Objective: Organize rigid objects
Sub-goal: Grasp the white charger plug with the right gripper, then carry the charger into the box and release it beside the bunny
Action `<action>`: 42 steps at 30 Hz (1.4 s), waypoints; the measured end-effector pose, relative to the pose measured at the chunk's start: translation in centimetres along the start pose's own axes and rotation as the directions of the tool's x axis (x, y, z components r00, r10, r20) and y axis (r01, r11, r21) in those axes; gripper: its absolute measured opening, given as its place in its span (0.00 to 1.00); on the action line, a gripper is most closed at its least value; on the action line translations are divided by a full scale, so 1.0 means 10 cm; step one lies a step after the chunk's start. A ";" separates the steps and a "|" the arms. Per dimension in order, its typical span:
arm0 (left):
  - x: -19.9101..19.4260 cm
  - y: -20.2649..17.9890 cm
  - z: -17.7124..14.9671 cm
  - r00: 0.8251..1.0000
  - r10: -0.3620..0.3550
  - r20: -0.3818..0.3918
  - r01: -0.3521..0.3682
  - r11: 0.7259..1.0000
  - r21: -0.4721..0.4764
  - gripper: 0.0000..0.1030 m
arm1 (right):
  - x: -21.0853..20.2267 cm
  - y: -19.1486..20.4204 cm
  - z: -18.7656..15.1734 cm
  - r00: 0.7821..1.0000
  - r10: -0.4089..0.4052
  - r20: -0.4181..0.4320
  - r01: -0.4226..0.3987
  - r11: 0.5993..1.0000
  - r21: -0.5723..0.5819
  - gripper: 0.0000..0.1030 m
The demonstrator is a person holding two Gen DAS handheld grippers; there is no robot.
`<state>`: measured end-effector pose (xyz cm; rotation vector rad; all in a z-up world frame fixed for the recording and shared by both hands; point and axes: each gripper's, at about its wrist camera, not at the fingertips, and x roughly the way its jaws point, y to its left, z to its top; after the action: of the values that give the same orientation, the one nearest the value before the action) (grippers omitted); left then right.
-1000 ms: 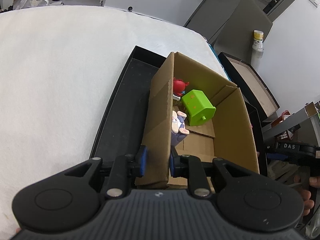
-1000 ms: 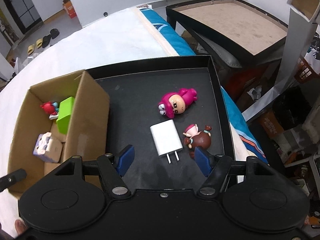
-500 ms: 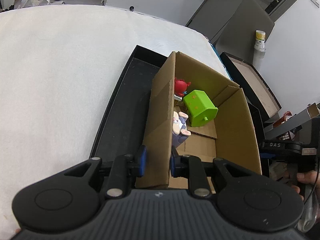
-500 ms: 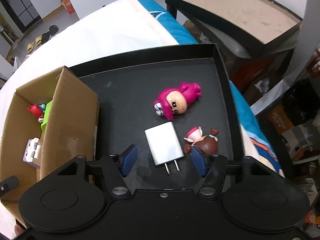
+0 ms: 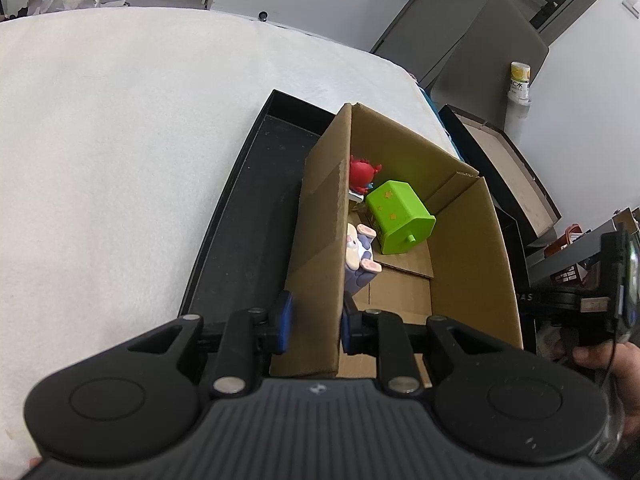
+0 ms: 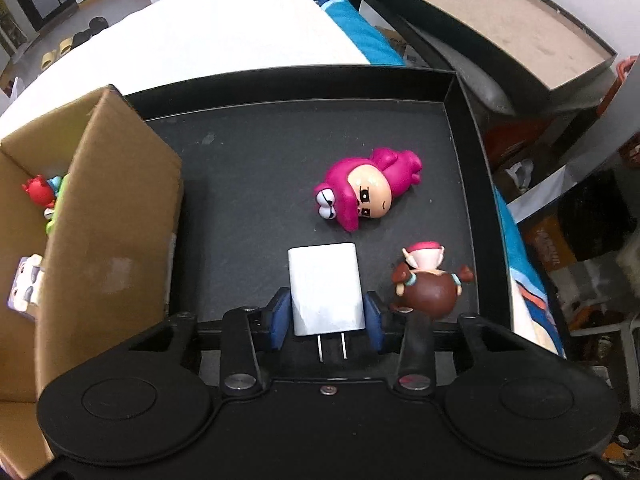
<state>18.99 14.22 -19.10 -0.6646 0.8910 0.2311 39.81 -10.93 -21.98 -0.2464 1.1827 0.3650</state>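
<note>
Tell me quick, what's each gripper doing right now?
Left gripper: shut on the cardboard box wall.
Right gripper: its jaws have just been closing and now pinch the white charger on the black tray.

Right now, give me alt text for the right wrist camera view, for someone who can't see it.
The right gripper has just closed its blue pads on a white charger lying on a black tray, prongs toward the camera. A pink figurine and a brown figurine lie nearby, beside an open cardboard box holding small toys.
</note>
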 end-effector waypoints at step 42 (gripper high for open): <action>0.00 -0.01 -0.02 1.000 0.005 0.006 -0.005 1.000 0.008 0.21 | -1.31 0.38 0.08 0.990 0.009 0.137 -0.001 0.998 -0.059 0.36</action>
<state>18.89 14.04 -19.12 -0.6541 0.8876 0.2337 34.63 -9.15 -9.47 -0.2655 1.0379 0.4156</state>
